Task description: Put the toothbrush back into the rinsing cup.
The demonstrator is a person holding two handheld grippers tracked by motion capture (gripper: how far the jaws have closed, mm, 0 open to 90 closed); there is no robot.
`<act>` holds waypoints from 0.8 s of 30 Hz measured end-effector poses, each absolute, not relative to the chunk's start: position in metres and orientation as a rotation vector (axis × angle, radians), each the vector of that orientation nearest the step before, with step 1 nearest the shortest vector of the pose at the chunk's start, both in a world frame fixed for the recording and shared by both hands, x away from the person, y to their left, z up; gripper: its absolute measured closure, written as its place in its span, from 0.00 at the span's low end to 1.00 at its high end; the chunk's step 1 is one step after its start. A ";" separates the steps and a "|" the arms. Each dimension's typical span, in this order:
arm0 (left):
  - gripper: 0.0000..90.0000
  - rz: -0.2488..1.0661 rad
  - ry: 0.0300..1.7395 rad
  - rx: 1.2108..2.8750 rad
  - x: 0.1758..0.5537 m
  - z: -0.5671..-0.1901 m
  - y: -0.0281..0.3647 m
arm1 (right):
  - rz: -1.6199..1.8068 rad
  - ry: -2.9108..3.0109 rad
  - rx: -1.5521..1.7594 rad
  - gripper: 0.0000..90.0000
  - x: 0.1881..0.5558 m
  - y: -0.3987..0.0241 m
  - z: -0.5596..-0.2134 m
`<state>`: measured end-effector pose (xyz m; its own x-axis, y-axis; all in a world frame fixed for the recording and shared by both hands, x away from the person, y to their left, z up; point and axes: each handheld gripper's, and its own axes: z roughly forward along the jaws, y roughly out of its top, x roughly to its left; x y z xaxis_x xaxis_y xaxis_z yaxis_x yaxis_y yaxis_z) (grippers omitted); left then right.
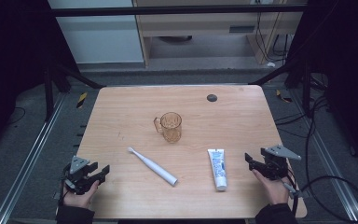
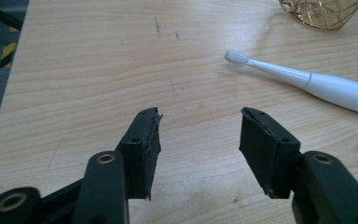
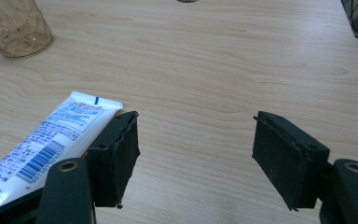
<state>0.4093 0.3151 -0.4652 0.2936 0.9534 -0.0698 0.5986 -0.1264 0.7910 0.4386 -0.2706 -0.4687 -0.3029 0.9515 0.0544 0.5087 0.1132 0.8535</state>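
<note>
An amber glass mug [image 1: 170, 126] stands upright near the middle of the wooden table [image 1: 121, 112]; its base shows in both gripper views [image 2: 324, 11] [image 3: 14, 25]. A white electric toothbrush [image 1: 153, 166] lies diagonally in front of it, brush head to the upper left [image 2: 307, 81]. A white toothpaste tube [image 1: 218, 168] lies to the right, cap toward the front edge [image 3: 46, 140]. My left gripper [image 1: 103, 171] [image 2: 199, 135] rests open at the front left corner, holding nothing. My right gripper [image 1: 251, 161] [image 3: 196, 144] stands open beside the tube's right side, holding nothing.
A small dark round disc [image 1: 211, 97] sits at the table's far right. Black cables [image 1: 326, 182] trail on the floor at the right. Metal rails [image 1: 28, 154] run along both sides, and a light cabinet [image 1: 205, 28] stands beyond the table.
</note>
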 end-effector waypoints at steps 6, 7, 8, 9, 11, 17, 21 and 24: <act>0.59 0.621 1.379 1.844 0.408 -0.466 0.313 | 1.151 1.927 1.368 0.42 0.436 -0.262 -0.462; 0.61 0.625 1.377 1.850 0.408 -0.467 0.312 | 1.161 1.934 1.361 0.43 0.436 -0.260 -0.460; 0.62 0.624 1.375 1.856 0.407 -0.467 0.312 | 1.168 1.939 1.352 0.44 0.435 -0.257 -0.458; 0.64 0.624 1.375 1.856 0.407 -0.467 0.312 | 1.168 1.939 1.352 0.44 0.435 -0.257 -0.458; 0.66 0.626 1.365 1.868 0.408 -0.467 0.311 | 1.202 1.960 1.333 0.48 0.432 -0.248 -0.452; 0.69 0.614 1.366 1.877 0.408 -0.467 0.306 | 1.224 2.003 1.281 0.57 0.431 -0.228 -0.443; 0.74 0.610 1.367 1.872 0.409 -0.467 0.304 | 1.233 2.069 1.212 0.66 0.435 -0.201 -0.437; 0.76 0.602 1.369 1.872 0.409 -0.467 0.302 | 1.242 2.108 1.173 0.72 0.437 -0.187 -0.435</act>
<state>0.4089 0.3023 -0.4670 0.3244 0.9447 -0.0469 0.6039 -0.1688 0.7790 0.4366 -0.1871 -0.4347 -0.5530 0.8314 0.0552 0.4513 0.2432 0.8586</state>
